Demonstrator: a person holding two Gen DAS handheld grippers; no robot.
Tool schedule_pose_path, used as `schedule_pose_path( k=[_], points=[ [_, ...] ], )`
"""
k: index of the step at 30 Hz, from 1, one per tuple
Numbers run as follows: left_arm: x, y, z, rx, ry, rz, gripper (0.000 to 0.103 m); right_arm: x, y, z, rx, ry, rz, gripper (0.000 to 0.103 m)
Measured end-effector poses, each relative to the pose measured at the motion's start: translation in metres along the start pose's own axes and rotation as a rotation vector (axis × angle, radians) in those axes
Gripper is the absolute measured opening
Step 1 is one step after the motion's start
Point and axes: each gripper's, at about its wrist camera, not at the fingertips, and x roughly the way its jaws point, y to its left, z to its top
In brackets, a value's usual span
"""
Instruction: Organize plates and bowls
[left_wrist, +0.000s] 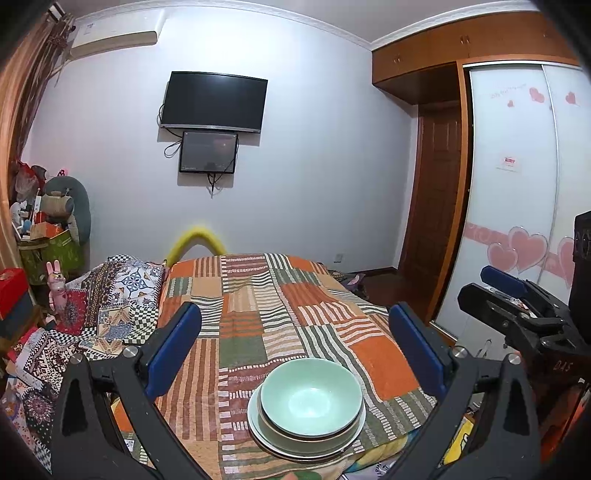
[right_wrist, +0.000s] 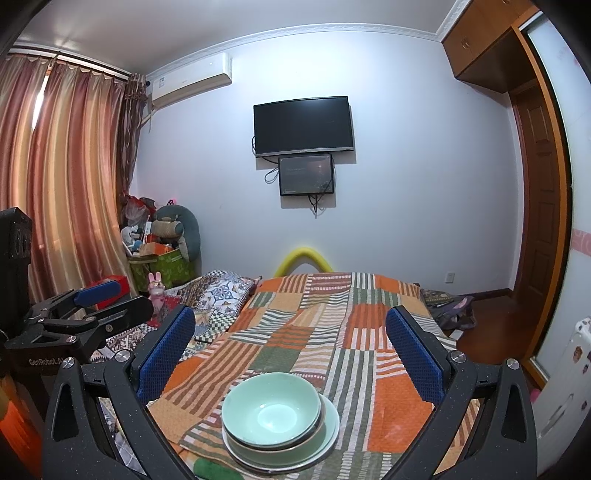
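A pale green bowl (left_wrist: 311, 397) sits on top of a stack of green plates (left_wrist: 271, 439) near the front edge of a table covered with an orange, green and striped patchwork cloth (left_wrist: 258, 317). My left gripper (left_wrist: 295, 345) is open and empty, held above and behind the stack. In the right wrist view the same bowl (right_wrist: 271, 410) rests on the plates (right_wrist: 325, 441), and my right gripper (right_wrist: 290, 343) is open and empty above it. Each gripper shows at the side of the other's view: the right gripper (left_wrist: 506, 291), the left gripper (right_wrist: 96, 299).
A second patterned cloth (left_wrist: 110, 306) covers clutter left of the table. A pink rabbit figure (left_wrist: 57, 286) and a green box of toys (left_wrist: 51, 251) stand at the left. A wardrobe (left_wrist: 517, 184) and wooden door (left_wrist: 436, 206) are at the right. A TV (left_wrist: 214, 101) hangs on the far wall.
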Motion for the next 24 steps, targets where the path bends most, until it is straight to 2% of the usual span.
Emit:
schedule_pose_path(
  k=[24],
  points=[
    [0.0009, -0.0012, 0.0013, -0.001, 0.008, -0.023, 0.103, -0.0014, -0.0035, -0.0012, 0.013, 0.001, -0.006, 0.103]
  ],
)
